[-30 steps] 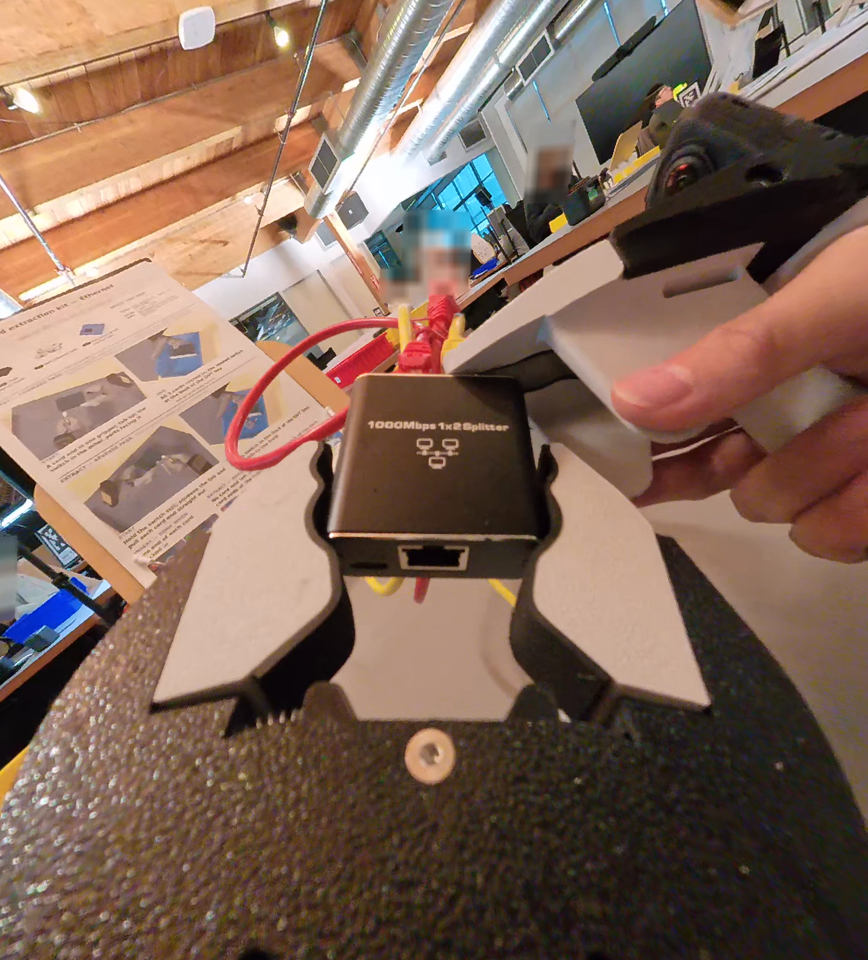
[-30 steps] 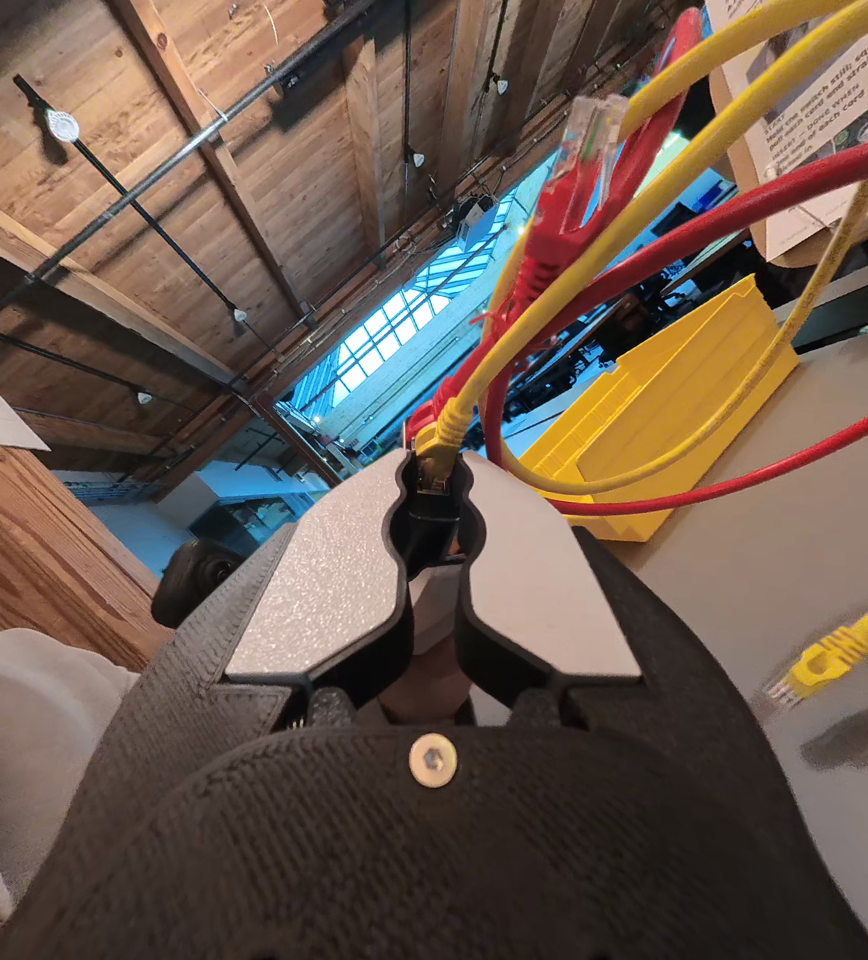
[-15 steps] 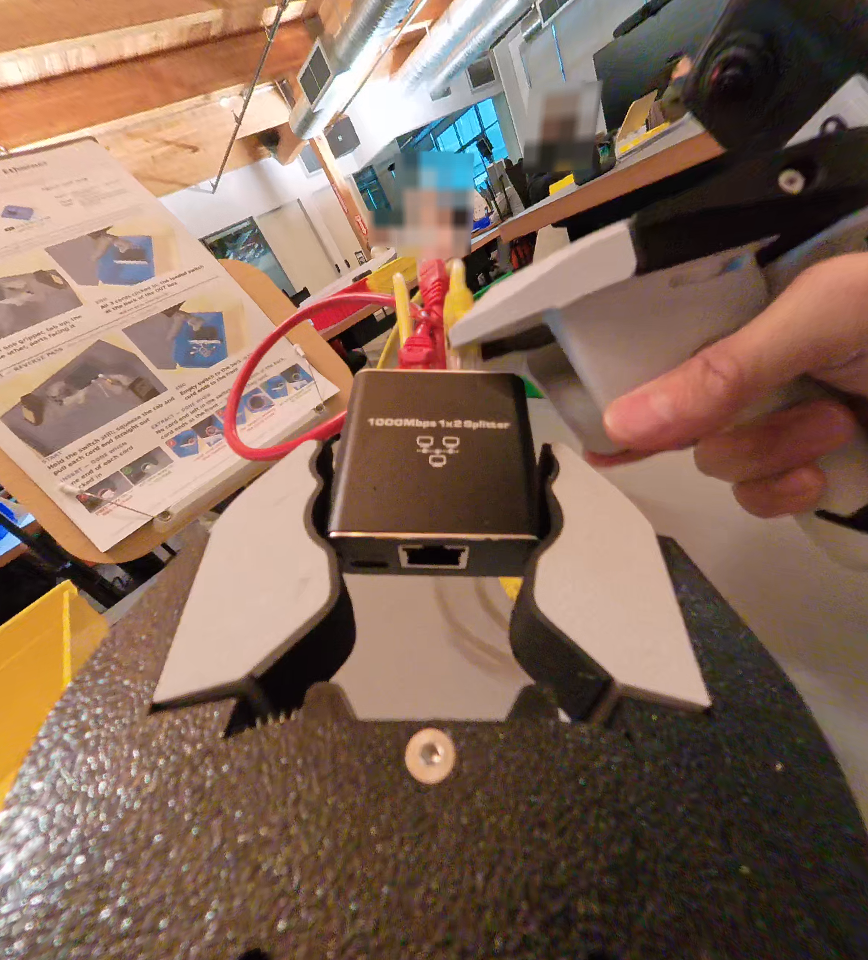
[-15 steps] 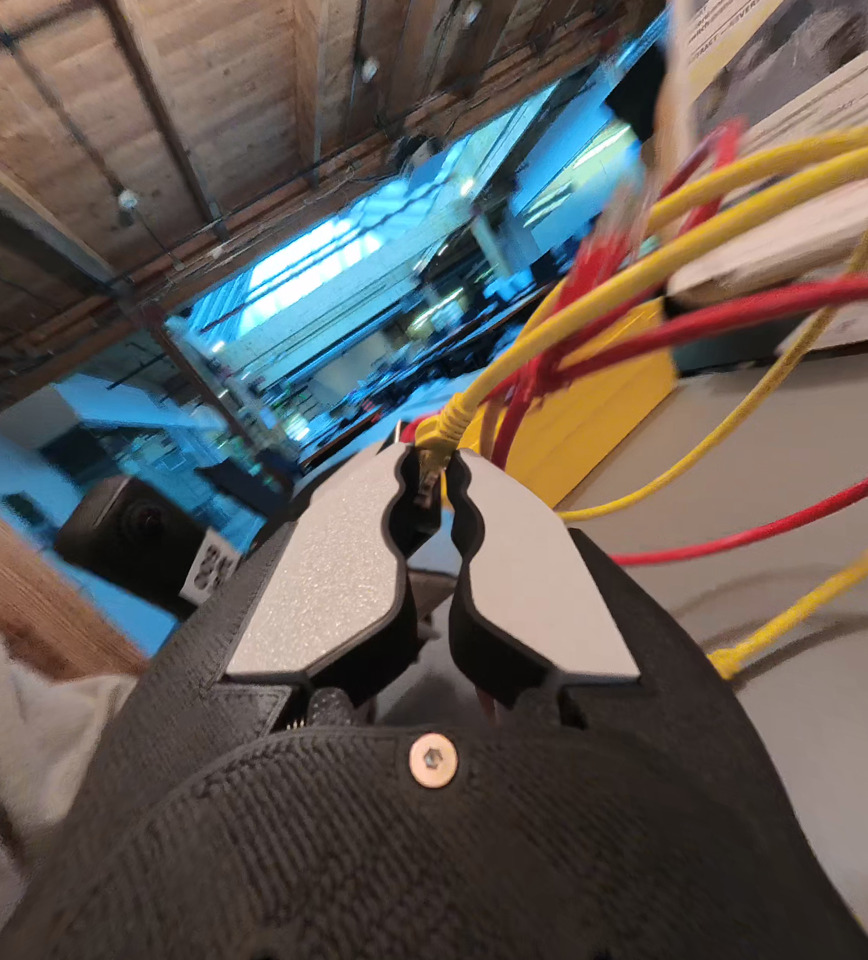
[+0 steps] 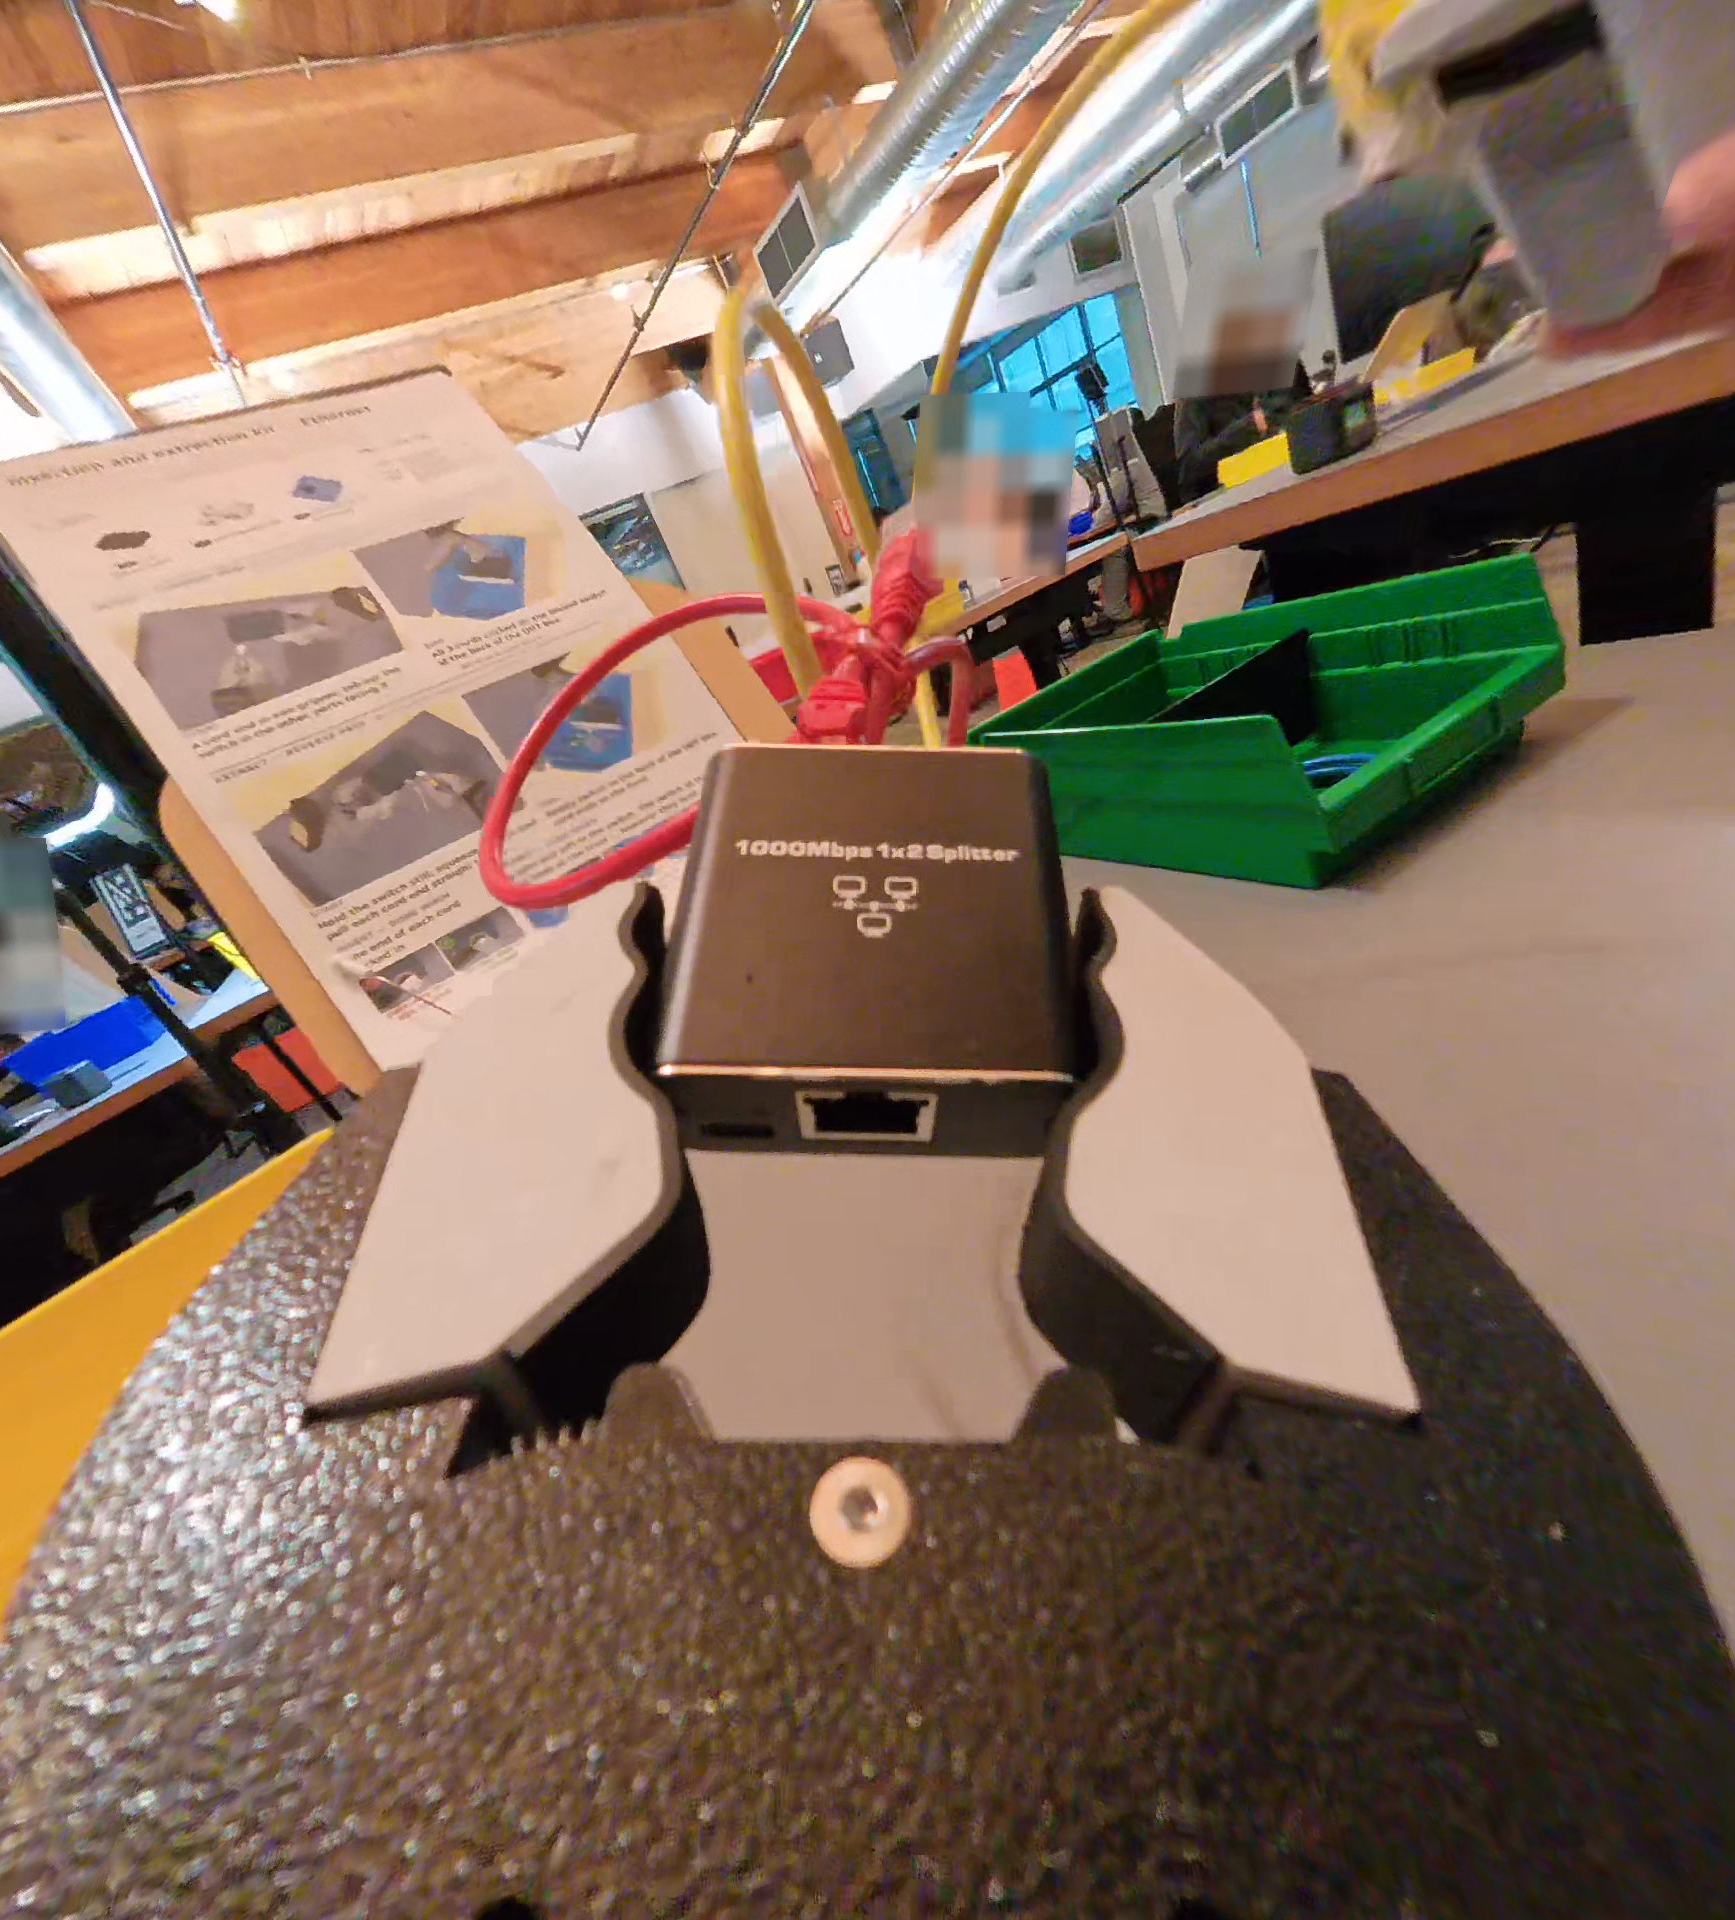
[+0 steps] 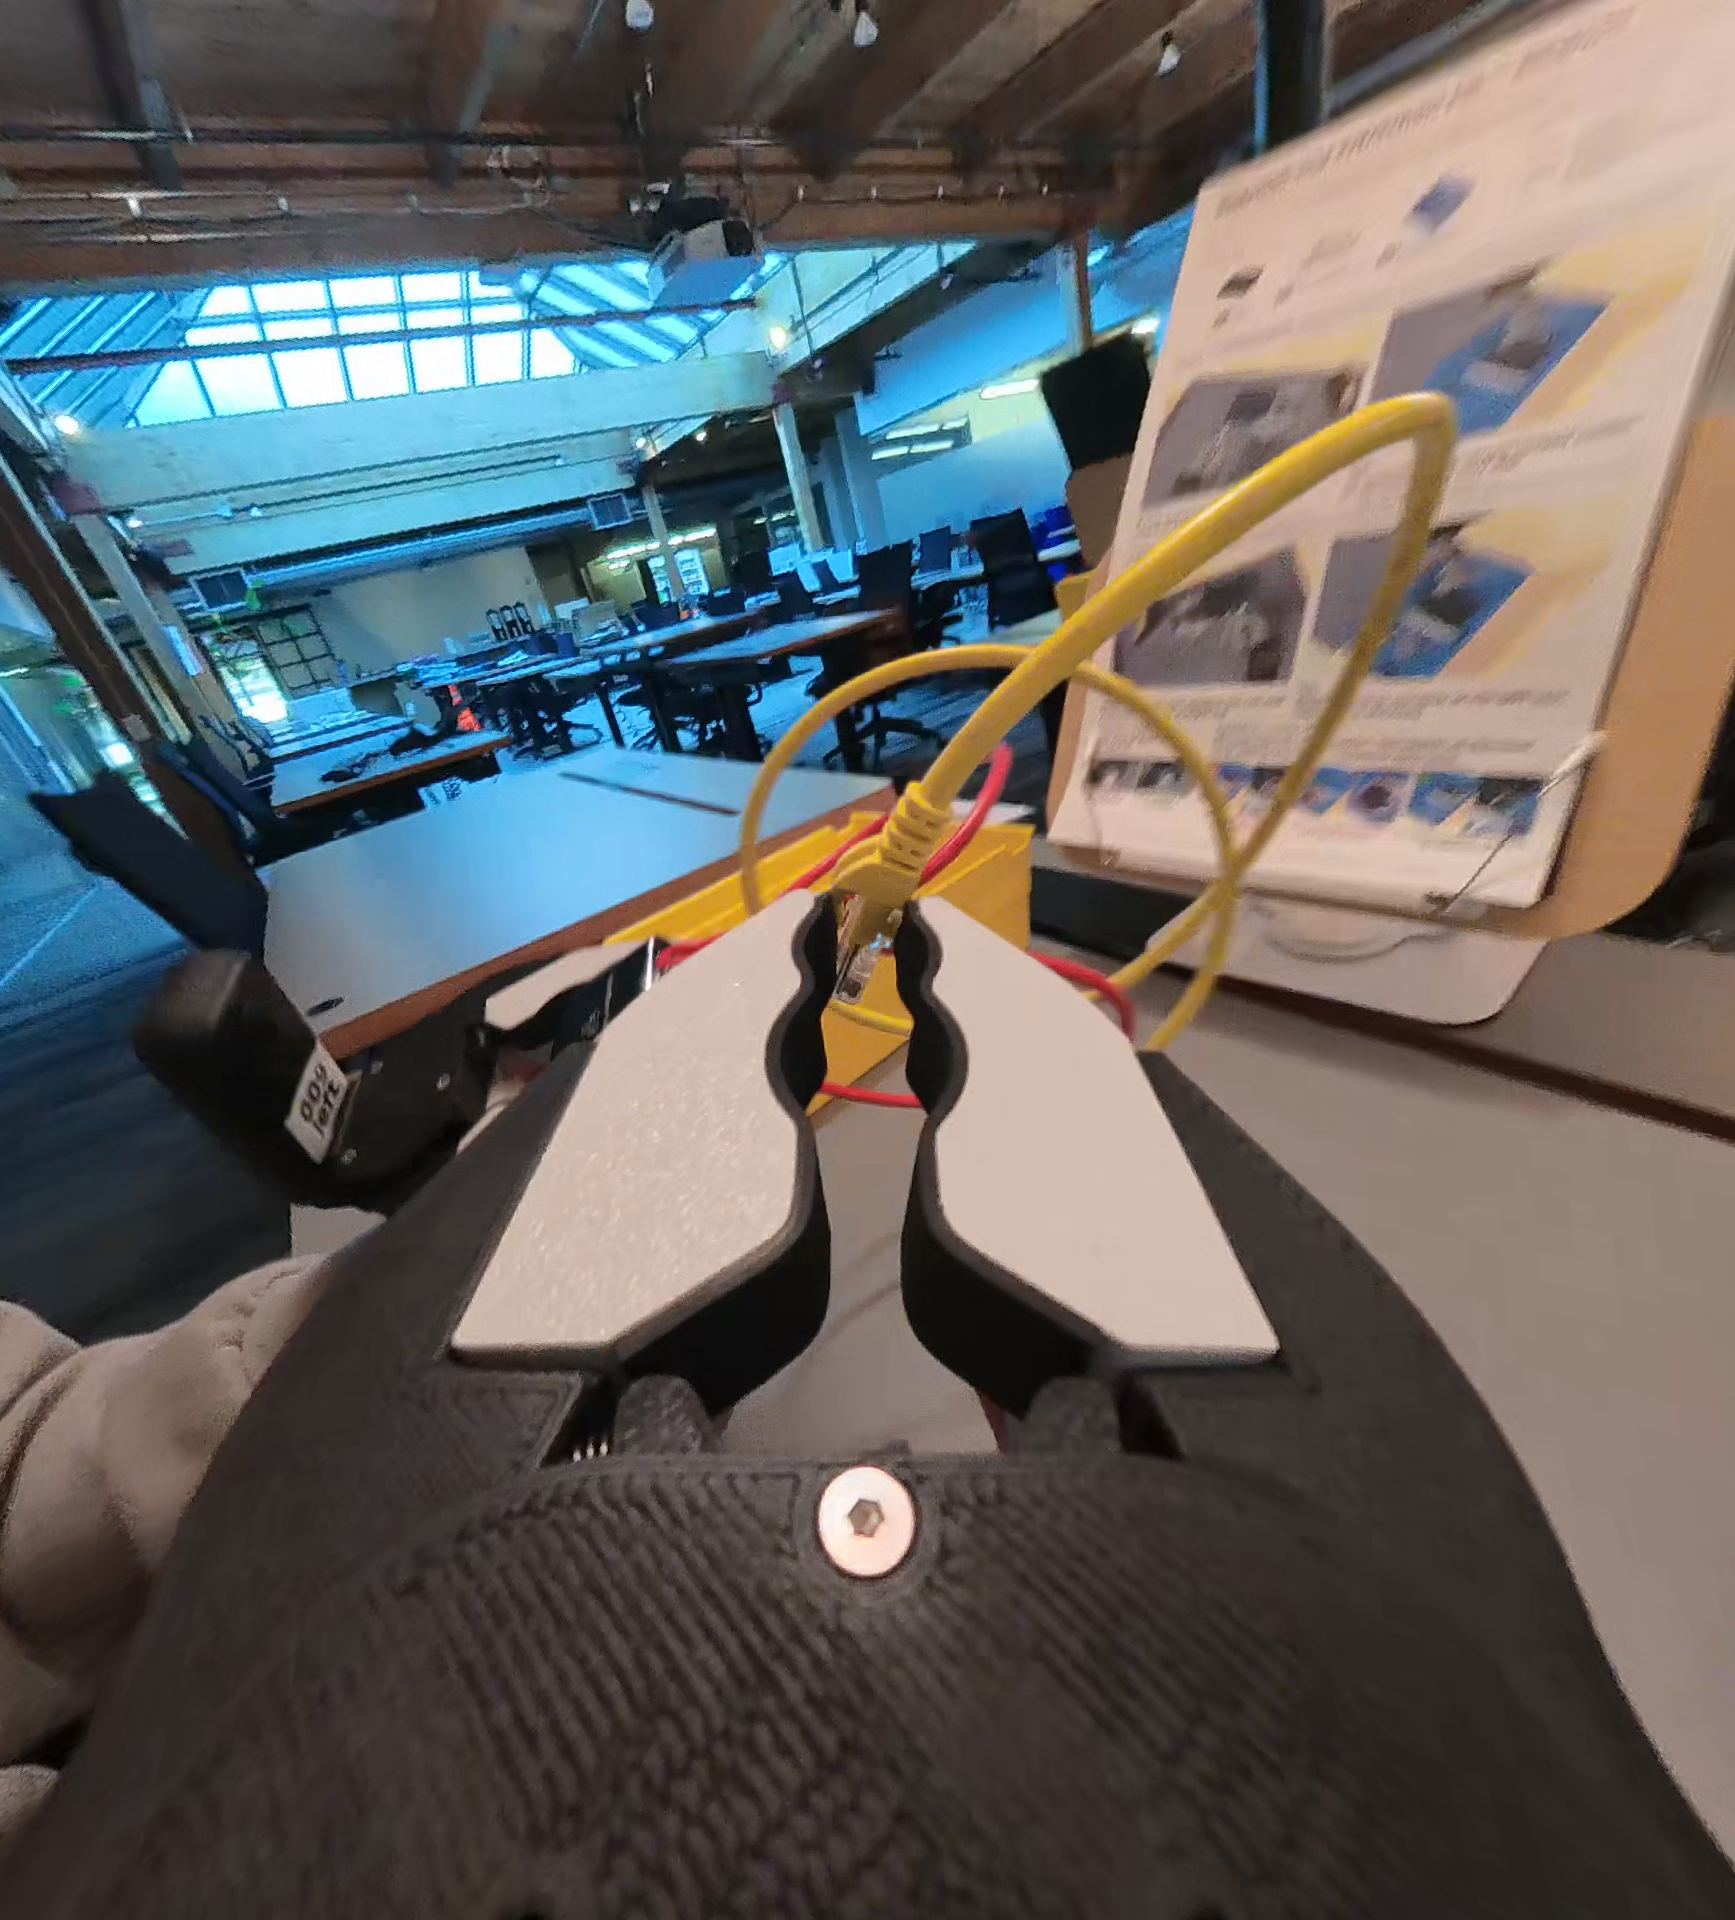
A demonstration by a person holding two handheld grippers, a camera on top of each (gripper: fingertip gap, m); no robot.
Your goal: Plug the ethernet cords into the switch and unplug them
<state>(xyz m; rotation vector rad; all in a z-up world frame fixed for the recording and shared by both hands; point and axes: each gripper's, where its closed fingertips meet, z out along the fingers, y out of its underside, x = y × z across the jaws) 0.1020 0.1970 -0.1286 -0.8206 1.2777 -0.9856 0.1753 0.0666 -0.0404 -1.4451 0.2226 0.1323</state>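
Note:
My left gripper (image 5: 868,920) is shut on the black switch (image 5: 868,894), gripping its two sides, with an empty port facing the camera. A red cord (image 5: 572,790) loops to the switch's far side, where its plug (image 5: 832,712) sits; the ports there are hidden. My right gripper (image 6: 863,935) is shut on the plug (image 6: 889,873) of a yellow cord, which is free of the switch. In the left wrist view that yellow cord (image 5: 988,281) arcs up to the blurred right gripper (image 5: 1403,73) at the top right. The left gripper's body (image 6: 406,1081) shows low on the left in the right wrist view.
An instruction board (image 5: 323,665) leans behind the switch and also shows in the right wrist view (image 6: 1414,520). A green bin (image 5: 1310,748) stands on the grey table (image 5: 1569,1039) to the right. A yellow bin (image 5: 63,1351) lies at the left. More tables stand beyond.
My right gripper has pulled the yellow plug out of the switch's far side and moved up and away to the right. Both views have tipped down from the ceiling.

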